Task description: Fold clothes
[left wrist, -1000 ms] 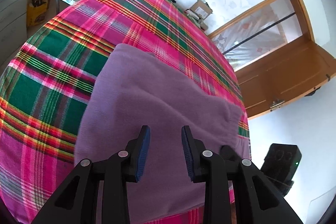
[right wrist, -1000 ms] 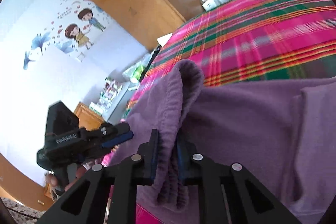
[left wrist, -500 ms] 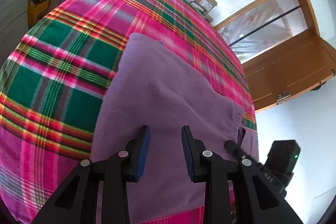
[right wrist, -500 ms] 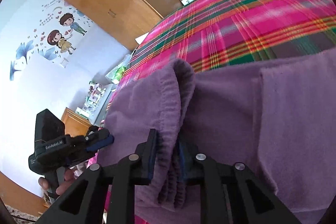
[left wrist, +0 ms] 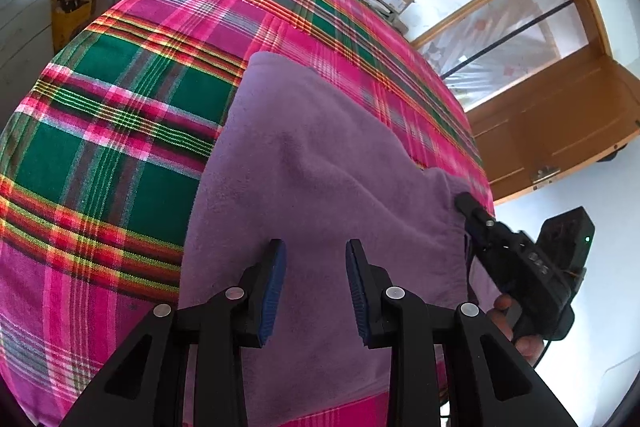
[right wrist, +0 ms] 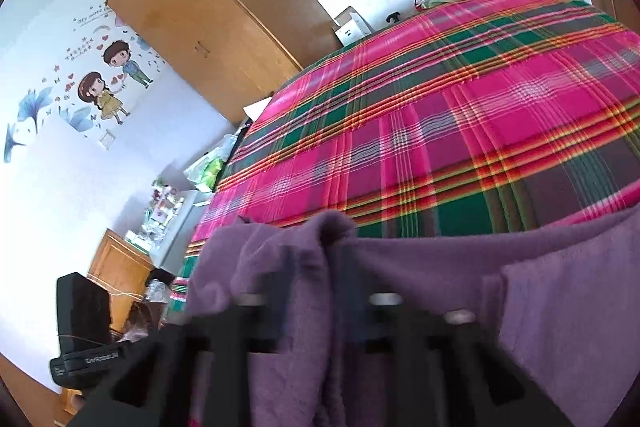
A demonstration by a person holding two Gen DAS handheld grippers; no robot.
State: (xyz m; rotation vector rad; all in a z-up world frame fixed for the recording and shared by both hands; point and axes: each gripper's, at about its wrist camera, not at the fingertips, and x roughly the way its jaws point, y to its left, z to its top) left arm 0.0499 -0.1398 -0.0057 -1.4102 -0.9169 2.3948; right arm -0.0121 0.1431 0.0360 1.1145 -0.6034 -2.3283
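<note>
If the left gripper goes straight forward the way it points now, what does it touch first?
Probably the purple garment. The left gripper is open and empty above it, pointing along the cloth, with the plaid bedsheet beyond. How high it hangs is unclear.

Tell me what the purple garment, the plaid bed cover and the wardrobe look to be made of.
Purple garment: probably fleece or brushed knit, matte and fuzzy, with soft, thick folds. Plaid bed cover: looks like a thin woven cloth, flat and matte, with visible thread stripes. Wardrobe: wood or wood-look laminate, orange-brown, with a smooth, slightly glossy sheen; which of the two cannot be told.
</note>
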